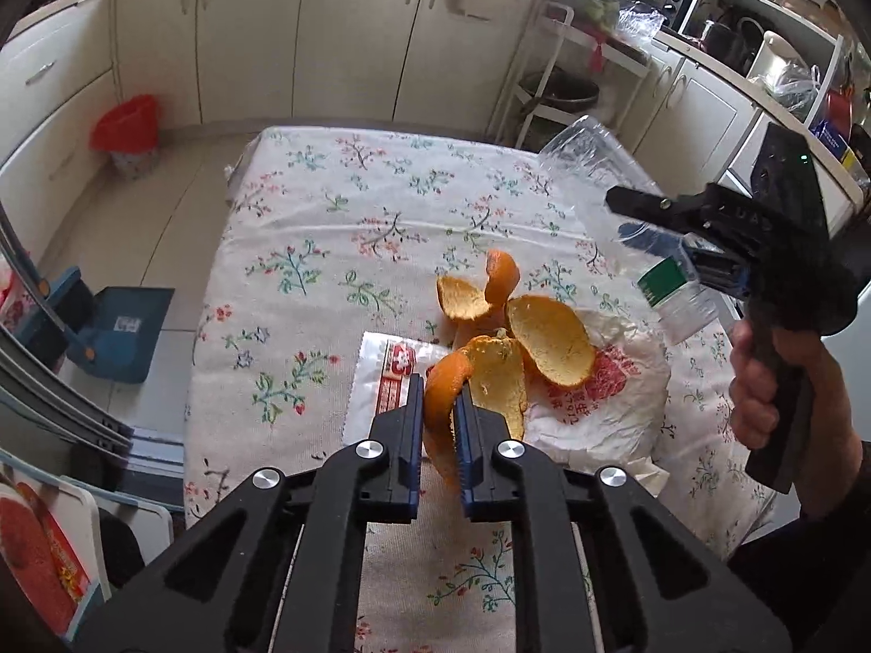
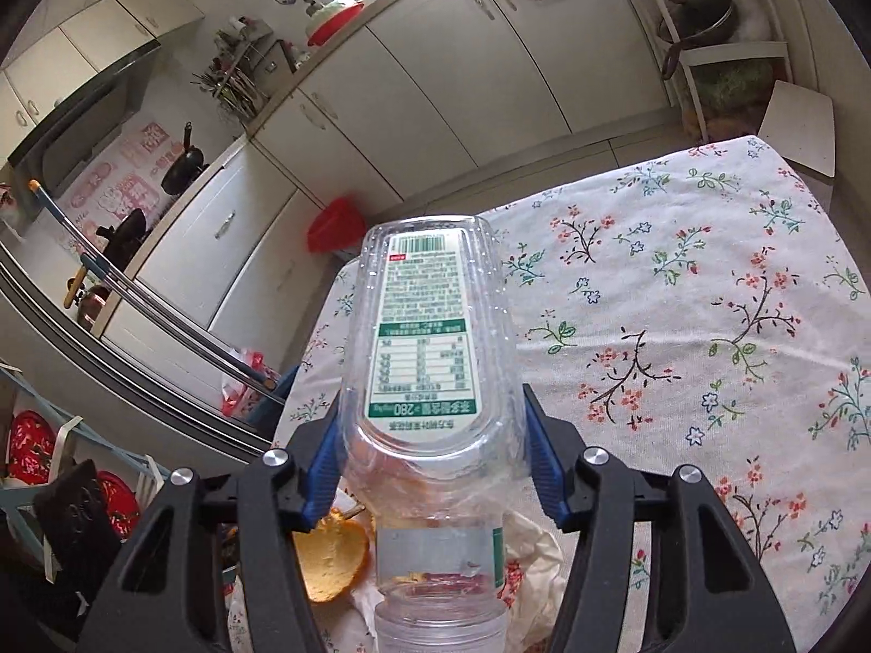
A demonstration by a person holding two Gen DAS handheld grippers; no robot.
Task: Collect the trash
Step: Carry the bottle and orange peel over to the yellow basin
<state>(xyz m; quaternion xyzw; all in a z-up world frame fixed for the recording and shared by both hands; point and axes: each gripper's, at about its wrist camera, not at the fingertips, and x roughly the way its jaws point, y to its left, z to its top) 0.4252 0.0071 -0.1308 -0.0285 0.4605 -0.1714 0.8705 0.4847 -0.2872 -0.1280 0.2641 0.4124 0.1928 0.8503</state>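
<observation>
Left gripper (image 1: 440, 400) pinching orange peel (image 1: 443, 402), right gripper (image 2: 433, 454) gripping bottle (image 2: 430, 348)

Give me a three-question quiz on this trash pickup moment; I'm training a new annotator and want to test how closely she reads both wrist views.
1. True or false: the left claw is shut on a strip of orange peel.
2. What does the right claw hold?
A. a clear plastic bottle
B. a white plastic bag
C. a snack wrapper
3. Fill in: the white plastic bag under the peels lies on a ____-patterned tablecloth.

Key
1. True: peel is pinched between its blue pads.
2. A: the plastic bottle, green-labelled, sits between its fingers.
3. Floral.
</observation>
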